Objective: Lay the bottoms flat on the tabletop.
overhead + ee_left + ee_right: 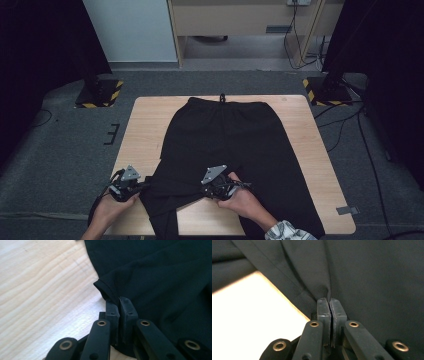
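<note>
Pinching one leg of the black trousers (pixel 220 137), both tools are clamped shut on cloth: the left tool (pixel 142 186) at the lower-left hem, the right tool (pixel 239 188) mid-frame; the waistband lies toward the counter (pixel 145 125) top.

Your high view is dim overall (corners near black). Gripper views: table (pixel 249 322) glares white; near jaws look soft, fabric detail muddy.

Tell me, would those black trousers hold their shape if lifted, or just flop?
Probably flop: the trousers crease into soft folds where the left gripper and right gripper pinch them. They look thin, so likely light. Pushed, they would probably bunch rather than slide.
</note>
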A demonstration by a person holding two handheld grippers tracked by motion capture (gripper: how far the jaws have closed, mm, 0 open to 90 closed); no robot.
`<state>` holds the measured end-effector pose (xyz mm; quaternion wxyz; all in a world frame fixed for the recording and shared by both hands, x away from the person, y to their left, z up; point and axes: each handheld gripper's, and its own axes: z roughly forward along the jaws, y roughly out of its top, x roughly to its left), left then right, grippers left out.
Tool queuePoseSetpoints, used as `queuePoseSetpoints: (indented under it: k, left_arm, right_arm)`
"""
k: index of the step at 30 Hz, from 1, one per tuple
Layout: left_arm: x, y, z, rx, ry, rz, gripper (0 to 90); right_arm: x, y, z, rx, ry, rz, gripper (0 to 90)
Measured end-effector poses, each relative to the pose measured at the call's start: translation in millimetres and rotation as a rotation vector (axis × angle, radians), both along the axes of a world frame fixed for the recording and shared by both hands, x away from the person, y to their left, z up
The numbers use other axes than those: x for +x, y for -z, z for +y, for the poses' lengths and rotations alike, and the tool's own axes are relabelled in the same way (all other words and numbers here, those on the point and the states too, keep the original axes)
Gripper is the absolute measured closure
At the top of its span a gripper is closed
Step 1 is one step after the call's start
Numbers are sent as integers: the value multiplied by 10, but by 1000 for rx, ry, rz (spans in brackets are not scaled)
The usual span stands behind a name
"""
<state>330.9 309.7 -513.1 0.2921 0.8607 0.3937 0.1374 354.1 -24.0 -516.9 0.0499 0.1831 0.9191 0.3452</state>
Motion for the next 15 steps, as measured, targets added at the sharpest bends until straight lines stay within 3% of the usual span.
queuePoseSetpoints:
  k: [1, 3, 4, 6, 8, 11, 15]
  left_arm:
    - [-8, -16, -7, -6, -6, -9, 816]
    - [-39, -84, -42, -41, -44, -47, 622]
    - [-39, -84, -42, -41, -44, -47, 504]
    - [-133, -224, -120, -84, -88, -113, 399]
    - [-187, -266, -202, -105, -65, -130, 395]
    - [-233, -209, -377, -104, -9, -111, 395]
    - [-231, -22, -525, -46, 42, -53, 394]
  right_arm:
    - [9, 2, -16, 1, 4, -4, 879]
    - [18, -11, -28, 17, 20, -4, 840]
    - [19, -25, -32, 24, 25, -11, 820]
    - [29, -56, -50, 49, 37, -22, 770]
    - [48, -76, -79, 61, 54, -32, 724]
    - [95, -100, -143, 86, 86, -42, 628]
    - [160, -124, -254, 85, 150, -66, 607]
